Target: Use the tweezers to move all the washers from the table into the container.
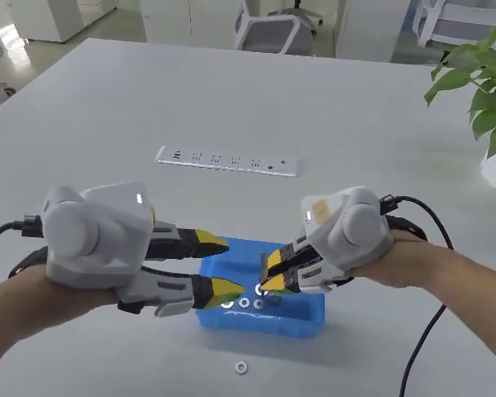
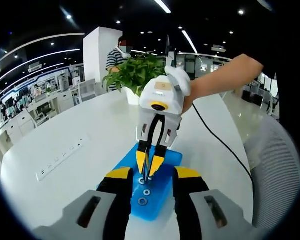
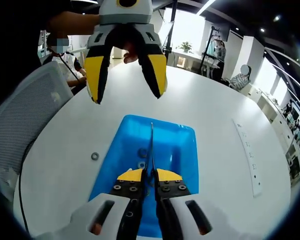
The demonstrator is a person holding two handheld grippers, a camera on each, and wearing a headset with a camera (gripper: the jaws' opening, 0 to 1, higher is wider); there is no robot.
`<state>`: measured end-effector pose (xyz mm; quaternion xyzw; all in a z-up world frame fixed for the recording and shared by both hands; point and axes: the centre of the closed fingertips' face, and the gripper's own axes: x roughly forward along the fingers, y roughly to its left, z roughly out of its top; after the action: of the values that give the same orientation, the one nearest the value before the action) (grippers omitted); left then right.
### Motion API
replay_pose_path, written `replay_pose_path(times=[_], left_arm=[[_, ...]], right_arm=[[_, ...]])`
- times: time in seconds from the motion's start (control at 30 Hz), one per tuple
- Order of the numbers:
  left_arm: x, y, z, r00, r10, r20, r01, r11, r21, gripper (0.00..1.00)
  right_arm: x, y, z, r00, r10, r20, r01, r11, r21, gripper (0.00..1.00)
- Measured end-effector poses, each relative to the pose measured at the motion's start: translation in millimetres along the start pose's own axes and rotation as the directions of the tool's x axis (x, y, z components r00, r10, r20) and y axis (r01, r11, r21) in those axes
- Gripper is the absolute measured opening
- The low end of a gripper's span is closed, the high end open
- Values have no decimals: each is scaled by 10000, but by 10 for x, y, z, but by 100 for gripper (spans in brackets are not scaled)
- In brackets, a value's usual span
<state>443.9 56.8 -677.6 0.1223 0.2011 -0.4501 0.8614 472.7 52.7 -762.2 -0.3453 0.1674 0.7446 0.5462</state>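
Observation:
A blue container (image 1: 302, 321) lies on the white table in front of me, with three washers (image 1: 244, 303) inside along its near wall. One more washer (image 1: 242, 365) rests on the table just outside that wall, also seen as the loose washer (image 3: 94, 156) left of the container (image 3: 180, 150). My right gripper (image 1: 270, 279) is shut on thin tweezers (image 3: 151, 145), whose tips hang over the container's inside. Across from it, my left gripper (image 1: 223, 266) stands open over the container's left end with nothing between its fingers. In the left gripper view, the right gripper (image 2: 149, 164) points the tweezers (image 2: 146, 174) down toward the washers (image 2: 146, 192).
A white power strip (image 1: 227, 161) lies farther back on the table. A potted green plant (image 1: 479, 91) stands at the right edge. Office chairs (image 1: 273, 29) stand beyond the far edge. A black cable (image 1: 426, 331) trails from the right gripper.

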Motion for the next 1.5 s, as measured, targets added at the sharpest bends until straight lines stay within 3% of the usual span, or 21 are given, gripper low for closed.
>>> replay_pose_path(times=[0.57, 1.07, 1.5], left_arm=[[249, 84, 29, 9999, -117, -125, 125, 9981, 610, 15], [386, 94, 16, 9985, -440, -318, 477, 9906, 1281, 6], [407, 75, 36, 9978, -529, -396, 586, 9851, 1616, 5]], right_arm=[[18, 8, 17, 10000, 14, -42, -14, 10000, -76, 8], [8, 15, 3, 10000, -7, -82, 7, 9999, -106, 8], [-6, 9, -4, 9995, -70, -320, 57, 9992, -401, 11]])
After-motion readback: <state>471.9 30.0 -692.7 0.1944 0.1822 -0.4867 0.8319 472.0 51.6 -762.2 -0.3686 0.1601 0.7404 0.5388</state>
